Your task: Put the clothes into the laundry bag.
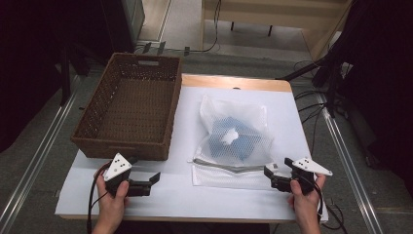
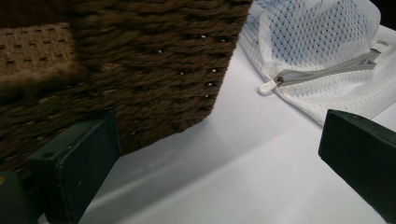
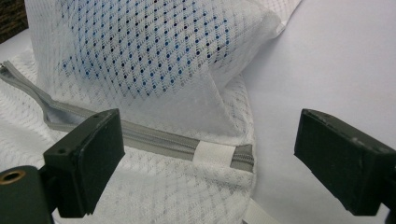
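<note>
White sheeting covers my table (image 1: 185,195), and on its left part stands the brown woven basket (image 1: 131,105). To the basket's right lies the white mesh laundry bag (image 1: 234,136) with something blue inside it, its grey zipper (image 3: 154,140) running along the near side and its pull (image 2: 267,87) at the basket end. My right gripper (image 1: 269,171) sits at the bag's near right corner, jaws spread wide, the zipper's end between them. My left gripper (image 1: 155,179) rests just before the basket, jaws apart and holding nothing.
</note>
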